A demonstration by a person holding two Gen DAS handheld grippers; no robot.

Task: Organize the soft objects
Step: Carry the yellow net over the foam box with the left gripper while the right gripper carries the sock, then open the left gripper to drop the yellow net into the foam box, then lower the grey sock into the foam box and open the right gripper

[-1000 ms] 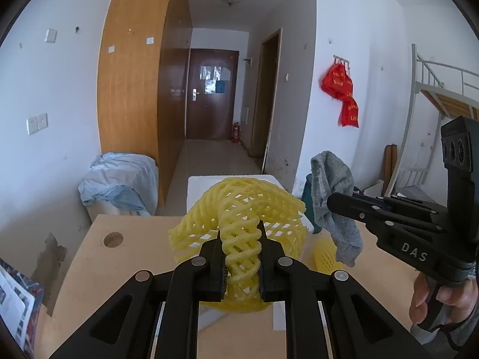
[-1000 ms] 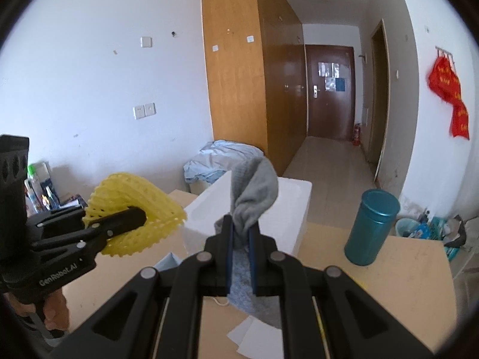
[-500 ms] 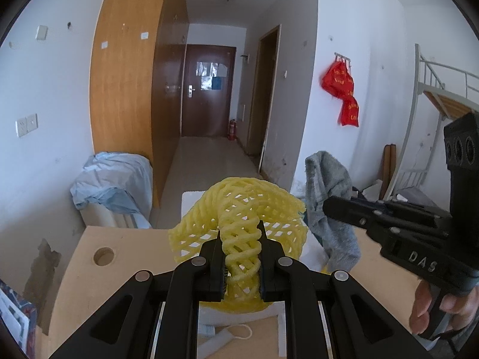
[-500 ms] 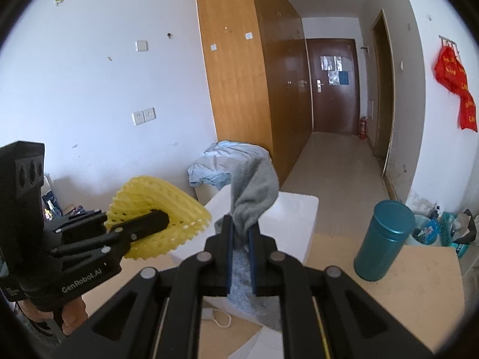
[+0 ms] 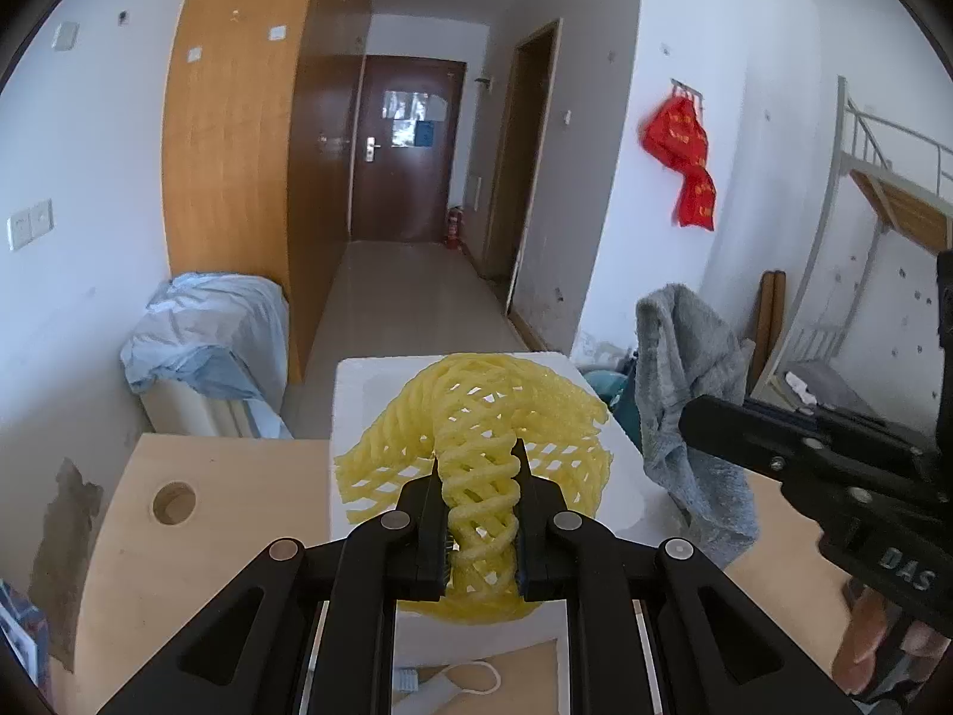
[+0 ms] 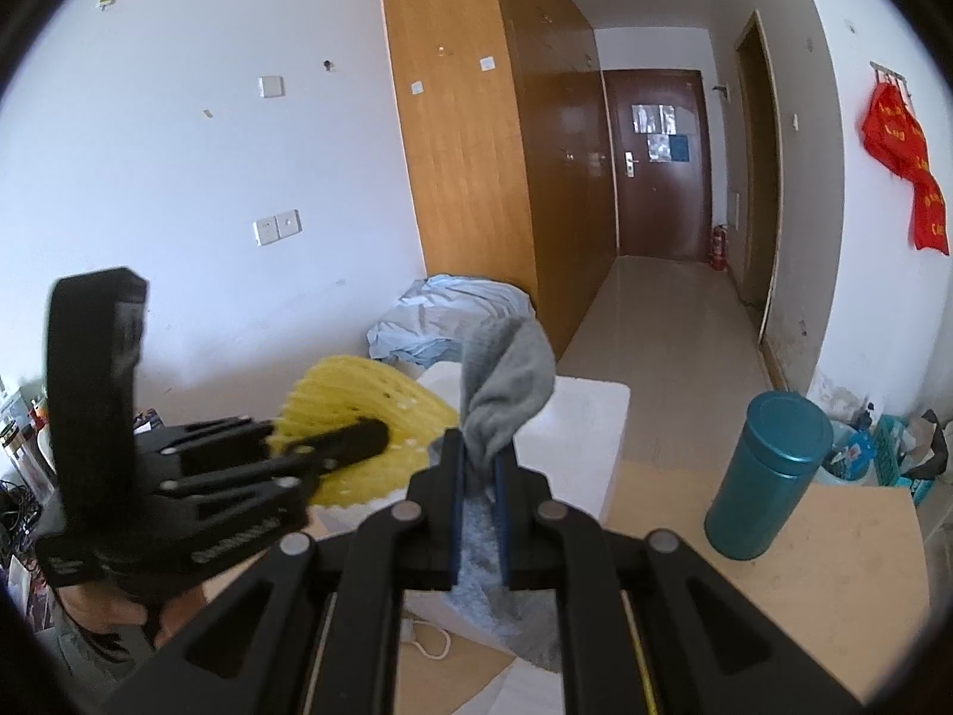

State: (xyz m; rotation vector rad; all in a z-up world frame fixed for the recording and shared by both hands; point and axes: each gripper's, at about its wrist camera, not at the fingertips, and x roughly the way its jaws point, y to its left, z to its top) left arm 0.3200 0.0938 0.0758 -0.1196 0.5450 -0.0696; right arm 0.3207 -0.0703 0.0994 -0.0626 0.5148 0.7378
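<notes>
I am holding the yellow foam net (image 5: 476,453) pinched in the left gripper (image 5: 479,521) and the grey cloth (image 6: 506,387) clamped in the right gripper (image 6: 479,512), both hovering over the white foam box (image 5: 351,417), so neither is stowed yet.

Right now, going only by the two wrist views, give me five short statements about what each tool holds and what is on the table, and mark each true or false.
1. The left tool is shut on the yellow foam net. True.
2. The right tool is open, holding nothing. False: it is shut on the grey sock.
3. A teal canister stands upright on the wooden table. True.
4. The white foam box is behind both held items. True.
5. The teal canister lies on its side inside the foam box. False: it stands on the table, apart from the box.
</notes>
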